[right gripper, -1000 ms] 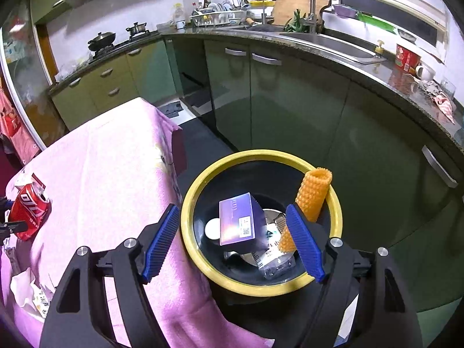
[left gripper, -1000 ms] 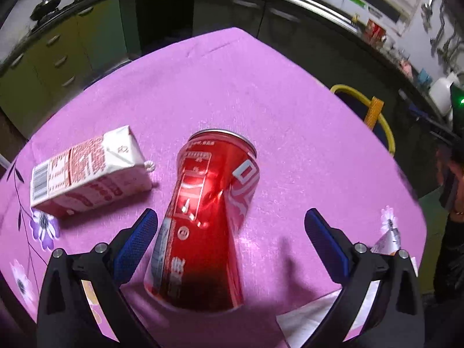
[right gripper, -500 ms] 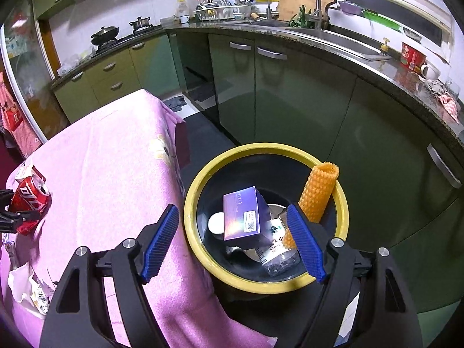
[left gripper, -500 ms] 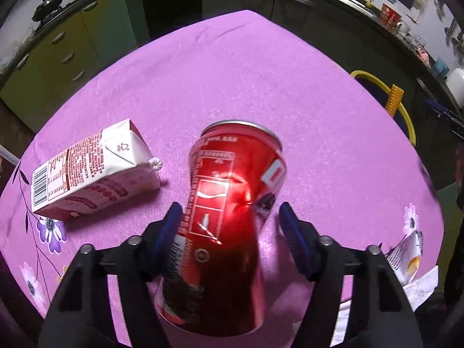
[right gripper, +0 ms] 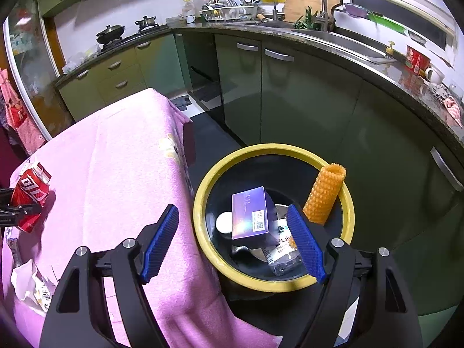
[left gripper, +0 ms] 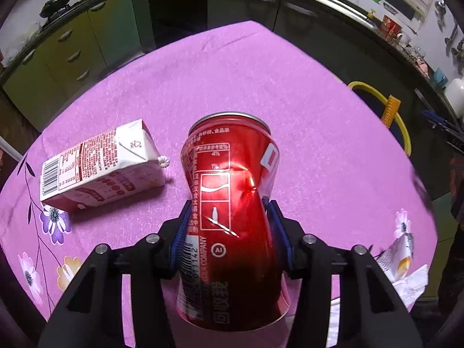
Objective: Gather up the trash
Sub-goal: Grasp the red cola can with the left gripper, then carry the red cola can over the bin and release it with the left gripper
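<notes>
My left gripper (left gripper: 230,223) is shut on a dented red cola can (left gripper: 232,203) lying on the purple tablecloth (left gripper: 261,87). The can also shows far left in the right wrist view (right gripper: 30,195). A white and red milk carton (left gripper: 101,168) lies on its side left of the can. My right gripper (right gripper: 232,240) is open and empty above the yellow-rimmed black trash bin (right gripper: 203,203) beside the table. In the bin lie a purple box (right gripper: 250,213), a plastic bottle (right gripper: 282,256) and an orange foam net sleeve (right gripper: 324,195).
Crumpled paper and wrappers lie at the table's near edge (left gripper: 406,264), also in the right wrist view (right gripper: 29,281). The bin rim shows past the table's right edge (left gripper: 403,127). Green kitchen cabinets (right gripper: 290,92) and a counter with a sink curve behind.
My left gripper has closed from wide open onto the cola can, and the can now sits straighter between the pads. The right gripper has stayed open over the bin, drawing back slightly.
</notes>
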The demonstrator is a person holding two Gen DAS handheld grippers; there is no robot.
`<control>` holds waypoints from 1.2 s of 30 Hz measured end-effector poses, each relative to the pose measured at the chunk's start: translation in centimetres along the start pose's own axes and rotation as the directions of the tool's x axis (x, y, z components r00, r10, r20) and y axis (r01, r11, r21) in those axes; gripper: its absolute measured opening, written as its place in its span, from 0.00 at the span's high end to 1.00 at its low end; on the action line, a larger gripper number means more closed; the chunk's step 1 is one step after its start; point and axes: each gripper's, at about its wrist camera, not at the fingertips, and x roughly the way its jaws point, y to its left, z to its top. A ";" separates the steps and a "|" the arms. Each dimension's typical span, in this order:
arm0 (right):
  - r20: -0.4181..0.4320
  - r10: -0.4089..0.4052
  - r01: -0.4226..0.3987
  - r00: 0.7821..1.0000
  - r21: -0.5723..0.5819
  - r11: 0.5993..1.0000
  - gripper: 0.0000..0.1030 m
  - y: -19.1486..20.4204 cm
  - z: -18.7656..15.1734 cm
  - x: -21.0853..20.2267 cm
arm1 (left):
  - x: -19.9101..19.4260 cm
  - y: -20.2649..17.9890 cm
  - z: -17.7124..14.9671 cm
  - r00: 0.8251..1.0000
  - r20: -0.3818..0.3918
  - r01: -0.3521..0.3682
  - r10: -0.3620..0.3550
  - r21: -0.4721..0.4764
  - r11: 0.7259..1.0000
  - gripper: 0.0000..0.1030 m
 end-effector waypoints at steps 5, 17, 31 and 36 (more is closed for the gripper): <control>0.011 0.005 -0.005 1.000 -0.001 1.000 0.26 0.1 -0.1 -0.7 | -1.8 -1.5 0.2 0.999 0.026 0.024 -0.025 0.036 0.999 0.52; 0.075 -0.057 0.053 0.996 0.047 0.997 0.25 -3.6 -0.9 -4.5 | -4.1 -12.7 6.5 0.979 -0.002 0.198 -0.203 0.246 0.949 0.52; 0.059 -0.093 0.078 0.994 0.224 0.972 0.25 -13.4 -4.9 -6.5 | 8.7 -32.4 15.8 0.931 -0.253 0.336 -0.264 0.310 0.889 0.52; 0.044 -0.091 0.078 0.995 0.248 0.966 0.25 -15.4 -6.1 -6.4 | 12.7 -34.2 17.0 0.926 -0.279 0.324 -0.256 0.231 0.918 0.43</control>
